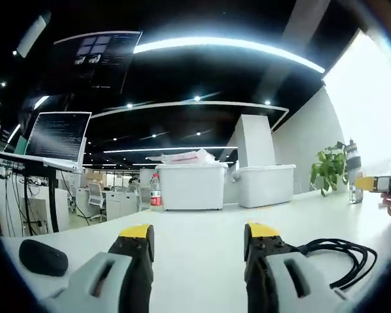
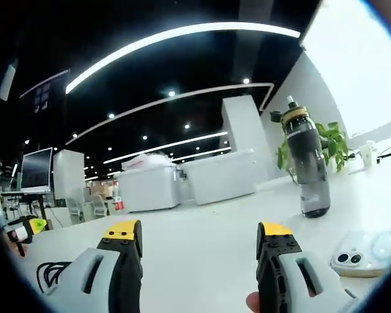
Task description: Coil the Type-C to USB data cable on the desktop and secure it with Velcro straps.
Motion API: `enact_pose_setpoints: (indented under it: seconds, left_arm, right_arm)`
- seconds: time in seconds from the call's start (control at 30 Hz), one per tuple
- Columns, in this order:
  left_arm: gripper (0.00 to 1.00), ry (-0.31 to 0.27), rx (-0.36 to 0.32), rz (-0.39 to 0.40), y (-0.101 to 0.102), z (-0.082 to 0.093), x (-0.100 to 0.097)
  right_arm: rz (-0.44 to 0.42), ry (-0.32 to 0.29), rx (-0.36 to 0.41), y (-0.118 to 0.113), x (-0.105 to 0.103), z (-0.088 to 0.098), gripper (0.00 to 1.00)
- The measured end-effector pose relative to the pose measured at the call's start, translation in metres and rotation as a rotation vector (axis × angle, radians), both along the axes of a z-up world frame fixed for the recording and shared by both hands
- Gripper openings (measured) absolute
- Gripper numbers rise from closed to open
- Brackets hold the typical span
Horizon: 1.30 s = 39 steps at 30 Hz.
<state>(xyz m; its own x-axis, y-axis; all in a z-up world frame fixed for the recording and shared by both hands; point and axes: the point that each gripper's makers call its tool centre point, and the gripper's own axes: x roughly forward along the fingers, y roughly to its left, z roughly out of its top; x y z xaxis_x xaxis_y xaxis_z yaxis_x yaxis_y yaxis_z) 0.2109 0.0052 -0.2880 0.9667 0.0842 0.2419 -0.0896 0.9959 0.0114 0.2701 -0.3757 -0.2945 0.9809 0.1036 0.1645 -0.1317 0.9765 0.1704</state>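
Both hand-held grippers hovered released over the tabletop [image 1: 202, 228].
The black cable [image 1: 335, 257] lay beside the left hand-held gripper [image 1: 199, 236]; the right hand-held gripper [image 2: 199, 238] held nothing.

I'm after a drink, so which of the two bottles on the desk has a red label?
The small clear bottle standing in front of the left white bin. It has a red label and cap; the other, the tall dark grey bottle by the plant, has none.

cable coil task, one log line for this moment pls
left gripper: open, empty | right gripper: open, empty | cable: loose on desk, untouched
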Motion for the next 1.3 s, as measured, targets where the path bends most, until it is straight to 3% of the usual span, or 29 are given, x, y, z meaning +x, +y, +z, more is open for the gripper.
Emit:
enact_pose_setpoints:
  seconds: [0.17, 0.27, 0.53, 0.67, 0.77, 1.13, 1.3]
  left_arm:
    - [0.57, -0.021, 0.008, -0.003, -0.001, 0.008, 0.002]
    - [0.57, -0.024, 0.006, -0.011, -0.003, 0.009, 0.004]
    - [0.58, -0.057, -0.014, -0.018, 0.0, 0.015, 0.005]
    - [0.58, -0.056, -0.022, -0.008, 0.003, 0.014, 0.005]
    - [0.58, -0.06, -0.033, -0.012, 0.004, 0.014, 0.005]
    - [0.58, -0.037, -0.031, -0.001, 0.006, 0.009, 0.006]
    - [0.58, -0.03, -0.036, -0.004, 0.005, 0.007, 0.006]
  right_arm:
    - [-0.006, -0.017, -0.006, 0.0, -0.001, 0.007, 0.71]
    - [0.014, -0.033, 0.0, 0.005, -0.002, 0.013, 0.66]
    - [0.03, -0.109, 0.006, 0.011, -0.006, 0.028, 0.7]
    - [0.043, -0.102, 0.016, 0.014, -0.007, 0.029, 0.67]
    - [0.052, -0.084, 0.02, 0.015, -0.005, 0.027, 0.6]
    - [0.048, -0.026, 0.048, 0.015, -0.003, 0.016, 0.55]
    - [0.029, -0.008, 0.009, 0.012, -0.001, 0.01, 0.53]
